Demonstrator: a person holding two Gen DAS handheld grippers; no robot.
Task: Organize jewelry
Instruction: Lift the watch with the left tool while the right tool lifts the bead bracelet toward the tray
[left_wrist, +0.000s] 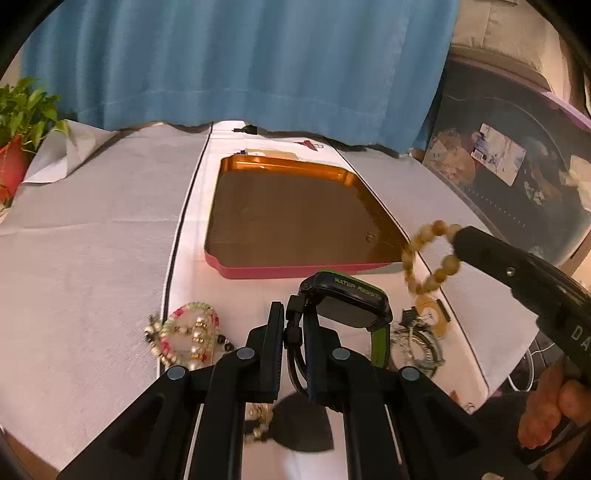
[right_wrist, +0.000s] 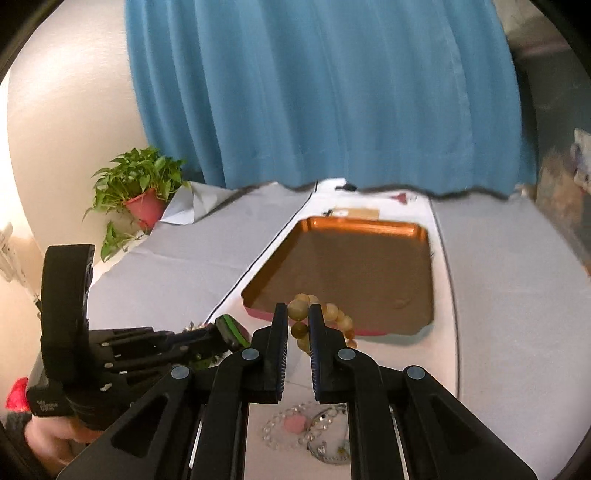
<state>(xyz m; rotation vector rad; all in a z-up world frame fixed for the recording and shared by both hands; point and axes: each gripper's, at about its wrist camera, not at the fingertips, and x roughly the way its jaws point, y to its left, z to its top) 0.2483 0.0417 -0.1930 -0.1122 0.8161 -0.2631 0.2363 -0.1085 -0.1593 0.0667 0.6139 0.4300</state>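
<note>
Soft indoor light; fisheye warping, dark vignetted corners, slight blur.

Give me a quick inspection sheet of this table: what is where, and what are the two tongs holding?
Surface: white cloth over the table.
Job's things: tray, nothing seen inside; watch and amber bead bracelet lifted; pearl bracelets and clear bead bracelet lying on the cloth.
Clutter: small clips beyond the tray.
Grippers: left gripper shut on the watch strap; right gripper shut on the amber bead bracelet.
Cables: white cable, at the table's right edge.
Surroundings: blue curtain, potted plant.
</note>
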